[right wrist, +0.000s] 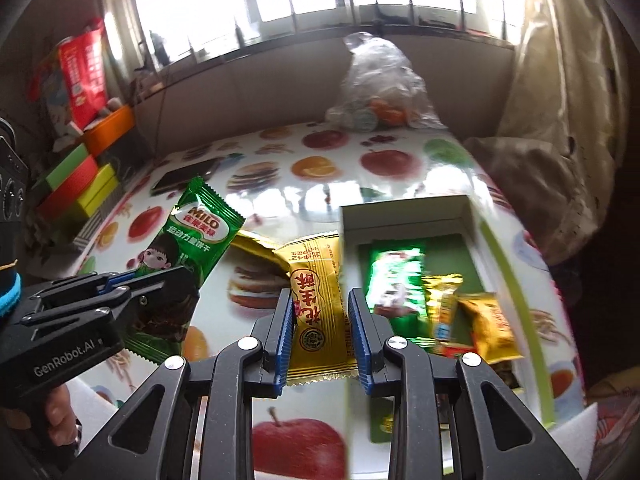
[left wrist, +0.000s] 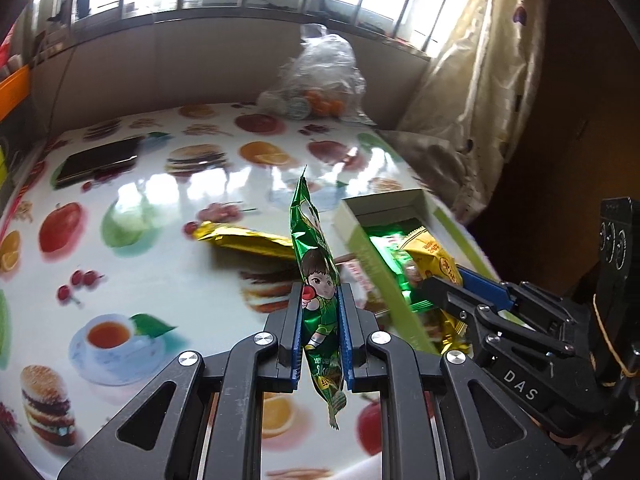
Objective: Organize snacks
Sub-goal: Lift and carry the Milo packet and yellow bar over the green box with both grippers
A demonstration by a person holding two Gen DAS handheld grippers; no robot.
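Observation:
My left gripper (left wrist: 321, 292) is shut on a green Milo biscuit packet (left wrist: 316, 240), which stands edge-on above the fruit-print table. In the right wrist view that packet (right wrist: 192, 240) shows its face, pinched near its lower half by the left gripper (right wrist: 176, 276). My right gripper (right wrist: 320, 296) is shut on a gold peanut-candy packet (right wrist: 316, 272), held just left of the open green-and-white box (right wrist: 404, 208). Inside the box lie a green packet (right wrist: 396, 280) and gold ones (right wrist: 488, 328). A second gold packet (right wrist: 256, 248) lies on the table behind both grippers.
A black phone (left wrist: 100, 160) lies at the table's far left. A clear plastic bag (right wrist: 380, 80) with oranges stands at the back by the wall. Coloured boxes (right wrist: 76, 184) are stacked left of the table. A curtain (left wrist: 480, 80) hangs at the right.

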